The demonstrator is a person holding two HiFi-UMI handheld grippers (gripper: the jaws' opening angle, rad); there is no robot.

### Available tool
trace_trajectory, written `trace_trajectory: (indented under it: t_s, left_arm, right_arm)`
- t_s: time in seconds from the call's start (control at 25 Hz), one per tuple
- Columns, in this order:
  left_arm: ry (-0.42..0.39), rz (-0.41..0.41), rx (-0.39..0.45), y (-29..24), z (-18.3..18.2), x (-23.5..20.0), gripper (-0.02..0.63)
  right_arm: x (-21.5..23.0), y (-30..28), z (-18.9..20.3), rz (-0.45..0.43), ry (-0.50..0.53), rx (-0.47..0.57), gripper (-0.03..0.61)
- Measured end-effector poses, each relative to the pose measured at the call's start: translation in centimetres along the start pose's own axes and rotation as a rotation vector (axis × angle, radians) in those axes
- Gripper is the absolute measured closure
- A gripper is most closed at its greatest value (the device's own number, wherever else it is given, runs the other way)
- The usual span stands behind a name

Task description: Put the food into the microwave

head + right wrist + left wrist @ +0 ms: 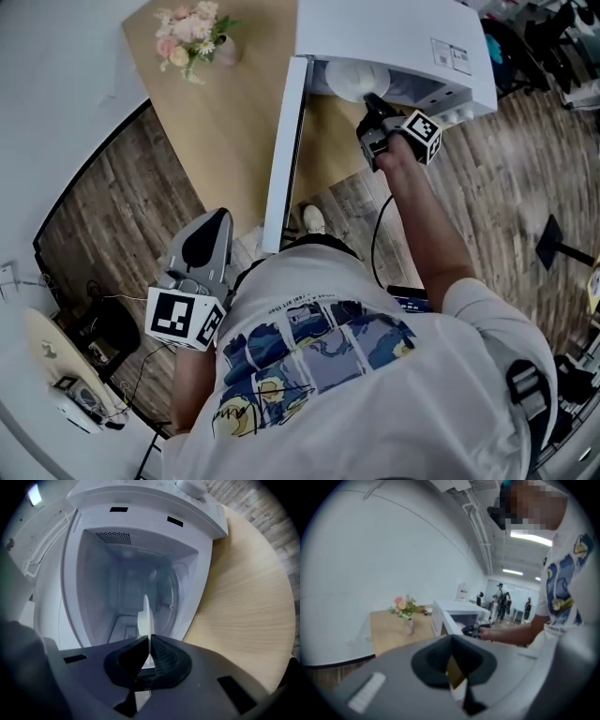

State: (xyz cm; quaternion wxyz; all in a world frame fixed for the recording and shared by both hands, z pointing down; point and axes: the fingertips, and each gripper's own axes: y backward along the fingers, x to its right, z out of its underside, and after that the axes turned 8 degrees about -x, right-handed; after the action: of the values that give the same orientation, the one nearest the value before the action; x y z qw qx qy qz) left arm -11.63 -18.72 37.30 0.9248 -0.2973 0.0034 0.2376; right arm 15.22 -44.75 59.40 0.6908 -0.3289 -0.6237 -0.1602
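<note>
My right gripper (149, 640) pinches the plate (146, 613) by its rim (thin hold). It could tilt or clip the microwave (140, 508) frame. The left gripper (451, 660) is closed and empty.

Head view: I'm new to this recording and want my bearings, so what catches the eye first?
The white microwave stands open on the wooden table. The right gripper holds a white plate at its mouth; pink flowers stand at the table's far left corner.
</note>
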Motion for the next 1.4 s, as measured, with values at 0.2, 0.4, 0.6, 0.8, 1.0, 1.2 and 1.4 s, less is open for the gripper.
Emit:
trace_trajectory:
  t_s: [0.2, 0.4, 0.6, 0.8, 1.0, 1.2, 1.4]
  left_arm:
    - [0.016, -0.034, -0.006, 0.2, 0.3, -0.4, 0.606]
    - [0.028, -0.051, -0.013, 0.3, 0.5, -0.6, 0.606]
    - [0.031, -0.058, -0.025, 0.2, 0.7, -0.7, 0.606]
    - [0.032, -0.059, -0.031, -0.2, 0.7, -0.7, 0.606]
    - [0.037, -0.057, -0.028, -0.5, 0.5, -0.9, 0.606]
    - [0.042, -0.056, -0.029, -0.7, 0.5, -1.0, 0.606]
    - [0.045, -0.055, -0.032, -0.9, 0.5, -1.3, 0.606]
  right_arm:
    - [0.1, -1.6, -1.4, 0.009, 0.013, 0.015, 0.563]
    - [0.3, -2.8, -2.3, 0.032, 0.036, 0.024, 0.563]
    - [0.7, -3.7, -2.8, 0.061, 0.064, 0.029, 0.561]
    - [0.9, -4.1, -3.3, 0.098, 0.117, 0.033, 0.561]
    - [0.7, -4.4, -3.7, 0.172, 0.258, 0.019, 0.557]
    - [0.6, -4.7, -3.9, 0.263, 0.431, -0.011, 0.525]
    - [0.6, -4.9, -4.0, 0.366, 0.604, -0.043, 0.492]
